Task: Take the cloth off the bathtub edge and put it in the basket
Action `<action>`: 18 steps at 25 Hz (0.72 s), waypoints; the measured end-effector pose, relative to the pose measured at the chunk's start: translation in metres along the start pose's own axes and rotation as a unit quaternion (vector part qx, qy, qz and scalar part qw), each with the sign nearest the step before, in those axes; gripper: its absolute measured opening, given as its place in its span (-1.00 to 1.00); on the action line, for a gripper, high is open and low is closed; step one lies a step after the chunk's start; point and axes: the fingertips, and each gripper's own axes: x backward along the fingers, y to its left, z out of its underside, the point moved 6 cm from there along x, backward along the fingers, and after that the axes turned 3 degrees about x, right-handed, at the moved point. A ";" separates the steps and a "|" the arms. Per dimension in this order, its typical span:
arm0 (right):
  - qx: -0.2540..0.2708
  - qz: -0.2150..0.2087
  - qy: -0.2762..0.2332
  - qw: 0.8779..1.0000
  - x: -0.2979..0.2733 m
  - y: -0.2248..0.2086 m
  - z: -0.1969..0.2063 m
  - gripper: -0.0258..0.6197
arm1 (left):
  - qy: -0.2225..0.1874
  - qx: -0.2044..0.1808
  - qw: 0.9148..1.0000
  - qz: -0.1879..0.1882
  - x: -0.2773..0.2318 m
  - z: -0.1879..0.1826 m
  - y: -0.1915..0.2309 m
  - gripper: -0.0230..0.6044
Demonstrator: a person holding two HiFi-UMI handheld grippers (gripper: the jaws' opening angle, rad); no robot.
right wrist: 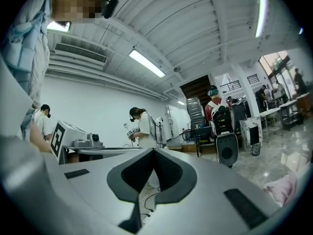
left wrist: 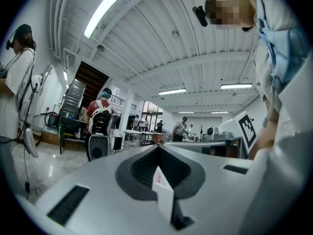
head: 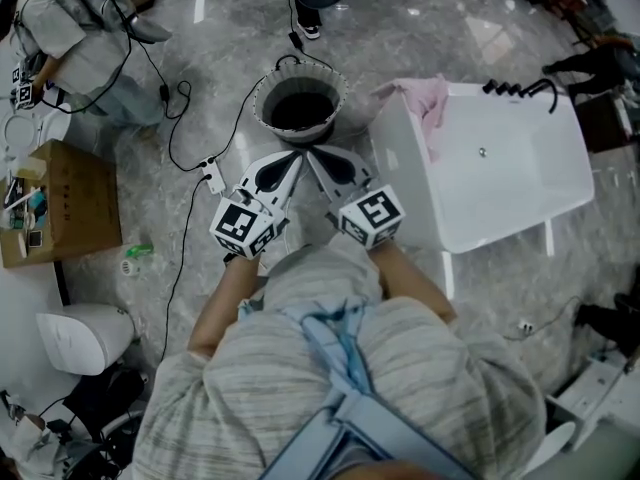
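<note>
The left gripper (head: 291,162) and right gripper (head: 318,162) are held close in front of the chest with their tips angled together. Each has its jaws pressed tight and holds nothing (a ready pose, I judge). Just beyond the tips stands the basket (head: 262,96), its mouth unobstructed. To its right, the pink cloth (head: 428,103) drapes over the bathtub (head: 510,183) rim at the corner nearest the basket. The floor (head: 400,38) between them leaves swinging room.
</note>
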 end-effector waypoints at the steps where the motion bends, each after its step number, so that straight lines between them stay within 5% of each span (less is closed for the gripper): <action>1: -0.001 0.003 0.002 1.000 0.000 0.000 0.001 -0.91 | -0.001 0.000 1.000 0.000 0.000 0.001 0.000 -0.92; 8: 0.001 0.020 -0.004 1.000 0.006 -0.015 0.000 -0.91 | 0.001 0.006 1.000 -0.001 -0.010 0.004 -0.001 -0.92; 18: -0.012 0.038 -0.006 0.999 0.018 -0.094 0.001 -0.91 | 0.007 0.006 1.000 -0.001 -0.083 0.006 0.000 -0.92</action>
